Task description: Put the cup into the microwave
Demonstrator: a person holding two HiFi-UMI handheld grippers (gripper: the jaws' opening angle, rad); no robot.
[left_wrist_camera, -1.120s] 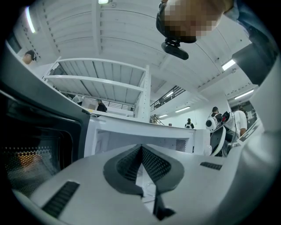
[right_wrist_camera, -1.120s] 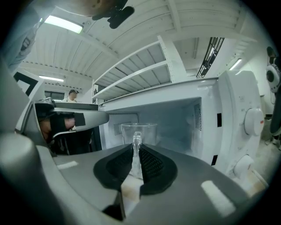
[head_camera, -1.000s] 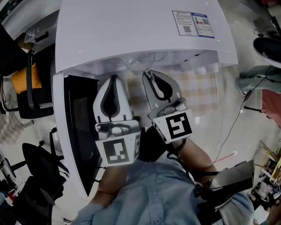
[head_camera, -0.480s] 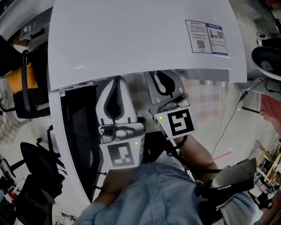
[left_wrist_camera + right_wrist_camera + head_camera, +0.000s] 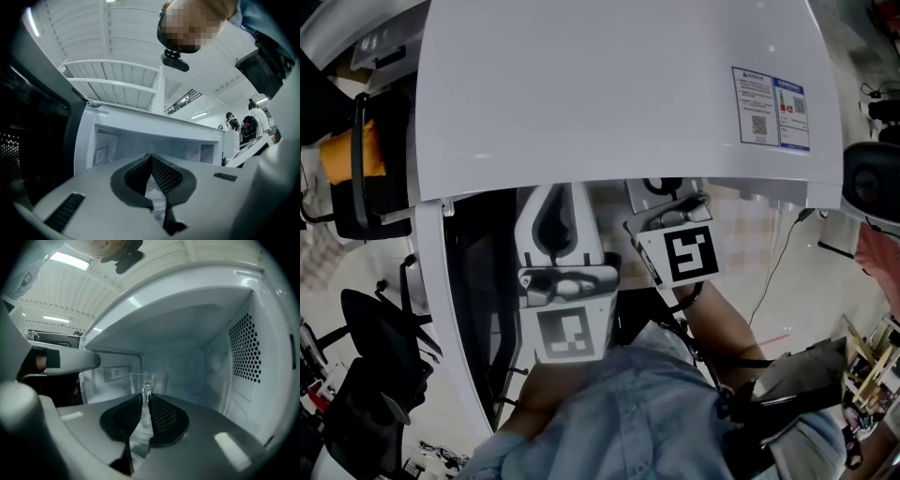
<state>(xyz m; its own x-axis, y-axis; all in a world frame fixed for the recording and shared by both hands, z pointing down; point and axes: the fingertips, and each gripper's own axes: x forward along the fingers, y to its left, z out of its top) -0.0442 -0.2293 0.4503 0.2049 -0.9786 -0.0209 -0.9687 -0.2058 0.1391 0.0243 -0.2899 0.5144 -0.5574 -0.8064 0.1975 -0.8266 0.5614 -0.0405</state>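
Observation:
A white microwave (image 5: 609,94) fills the head view from above, its dark door (image 5: 464,309) swung open at the left. The cup (image 5: 149,383) is clear glass and stands upright inside the cavity, well short of the back wall. My right gripper (image 5: 145,401) is shut on the cup's near side. In the head view its tips are hidden under the microwave's top and only its marker cube (image 5: 686,253) shows. My left gripper (image 5: 151,159) is shut with nothing in it, pointing level at the open cavity (image 5: 154,140) just outside its mouth.
The cavity's right wall (image 5: 243,352) is perforated and close to the cup's right. A black chair with an orange cushion (image 5: 356,159) stands left of the door. A thin cable (image 5: 773,272) runs over the floor at the right. People (image 5: 229,121) stand far off.
My right gripper has gone deeper into the microwave with the cup, so more of it is hidden under the top. The left gripper has stayed put.

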